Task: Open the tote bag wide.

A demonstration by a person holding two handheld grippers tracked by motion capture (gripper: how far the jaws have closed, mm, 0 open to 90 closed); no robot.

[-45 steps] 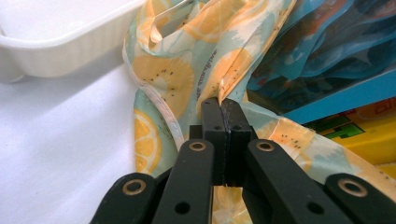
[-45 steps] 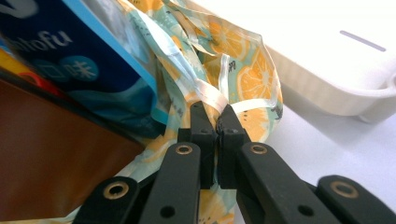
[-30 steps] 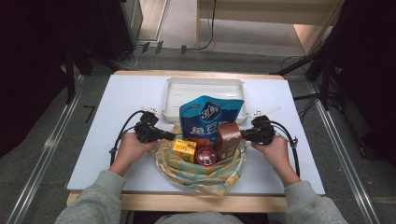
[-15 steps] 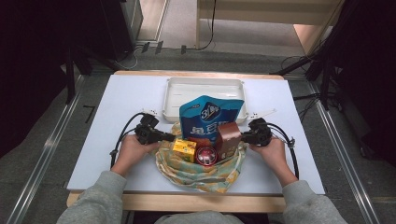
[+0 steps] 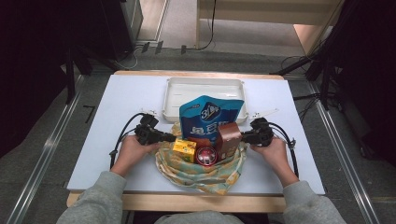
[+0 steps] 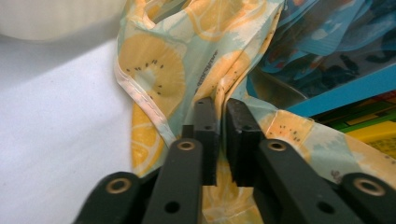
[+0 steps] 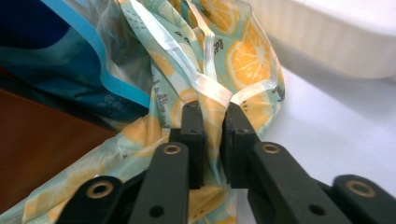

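A cloth bag printed with orange slices lies on the white table near the front edge. It holds a blue snack pouch, a brown box, a yellow box and a red round tin. My left gripper is at the bag's left edge. Its jaws have just been opening, and a fold of the cloth still lies in the narrow gap of the left gripper. At the bag's right edge, the jaws of my right gripper have likewise just been opening, with the hem loose between them.
A white rectangular tray stands behind the bag, close to the pouch's top. A person's hands and grey sleeves come in from the front edge. Cables trail from both grippers across the table. Dark stands and floor cables surround the table.
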